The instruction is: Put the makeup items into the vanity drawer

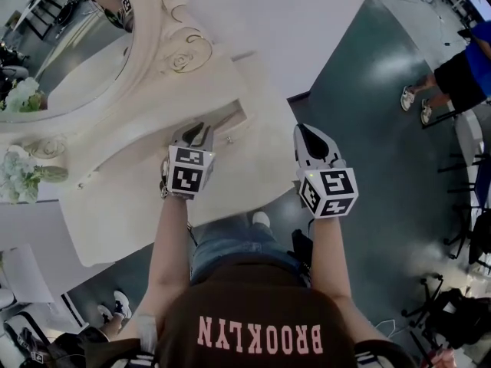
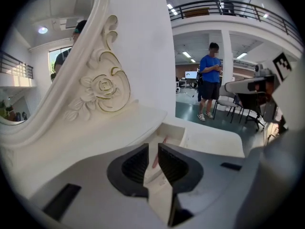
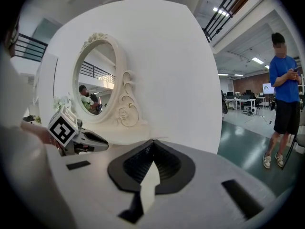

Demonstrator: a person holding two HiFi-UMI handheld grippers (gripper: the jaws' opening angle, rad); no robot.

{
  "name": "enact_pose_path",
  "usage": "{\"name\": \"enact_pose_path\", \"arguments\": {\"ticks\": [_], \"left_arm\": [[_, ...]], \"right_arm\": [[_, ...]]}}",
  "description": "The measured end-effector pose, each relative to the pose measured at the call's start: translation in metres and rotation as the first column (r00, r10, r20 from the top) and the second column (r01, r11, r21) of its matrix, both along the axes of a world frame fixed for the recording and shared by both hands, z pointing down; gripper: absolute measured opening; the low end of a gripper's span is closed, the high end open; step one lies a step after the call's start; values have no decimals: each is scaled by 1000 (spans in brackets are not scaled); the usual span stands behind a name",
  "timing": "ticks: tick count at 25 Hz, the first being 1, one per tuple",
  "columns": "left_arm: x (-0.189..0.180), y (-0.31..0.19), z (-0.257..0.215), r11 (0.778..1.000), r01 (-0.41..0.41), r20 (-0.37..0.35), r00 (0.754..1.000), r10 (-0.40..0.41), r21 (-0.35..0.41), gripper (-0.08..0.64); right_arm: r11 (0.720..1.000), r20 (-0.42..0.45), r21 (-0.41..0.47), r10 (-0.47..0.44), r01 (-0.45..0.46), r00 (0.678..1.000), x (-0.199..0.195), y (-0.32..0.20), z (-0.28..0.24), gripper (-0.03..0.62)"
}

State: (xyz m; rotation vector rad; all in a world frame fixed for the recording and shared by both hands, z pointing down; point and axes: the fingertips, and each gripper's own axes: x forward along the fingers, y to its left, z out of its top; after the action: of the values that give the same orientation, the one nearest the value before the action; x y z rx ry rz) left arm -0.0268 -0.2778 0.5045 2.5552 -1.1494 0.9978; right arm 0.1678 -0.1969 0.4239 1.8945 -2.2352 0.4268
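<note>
We look steeply down on a white vanity bench (image 1: 146, 205) with a carved oval mirror (image 1: 61, 60). Its small drawer (image 1: 230, 121) stands open under the raised back ledge. A slim pink makeup stick (image 2: 163, 140) lies inside the drawer, the only makeup item we can find in any view.

The left gripper (image 1: 196, 131) hangs just in front of the drawer mouth, tilted down. Its fingers are drawn almost together, with a thin slit between them. The pink stick shows through that slit, and we judge that nothing is pinched. The right gripper (image 1: 307, 136) hovers off the bench's right edge over the dark floor, its fingers clenched tip to tip on nothing.

The likeliest slip, in our view, is at the drawer. The opening is narrow, so a careless move of the left gripper could knock the drawer wall, or flick the light stick out or push it deeper in. The carved scrollwork of the mirror frame (image 2: 102, 87) rises close on the left and leaves little room to swing that way.

White flowers (image 1: 19, 176) sit at the bench's far left, well apart. A bystander in blue (image 2: 210, 80) stands across the floor, clear of the work.
</note>
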Motion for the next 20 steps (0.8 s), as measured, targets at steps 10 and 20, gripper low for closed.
{"name": "enact_pose_path", "arguments": {"ticks": [10, 20], "left_arm": [[-41, 23, -33, 981, 183, -143, 974, -174, 57, 38], [-109, 48, -61, 911, 399, -243, 899, -365, 105, 38]], "right_arm": [[996, -33, 42, -78, 79, 996, -25, 14, -18, -5], [986, -41, 59, -155, 158, 987, -52, 23, -27, -5]]}}
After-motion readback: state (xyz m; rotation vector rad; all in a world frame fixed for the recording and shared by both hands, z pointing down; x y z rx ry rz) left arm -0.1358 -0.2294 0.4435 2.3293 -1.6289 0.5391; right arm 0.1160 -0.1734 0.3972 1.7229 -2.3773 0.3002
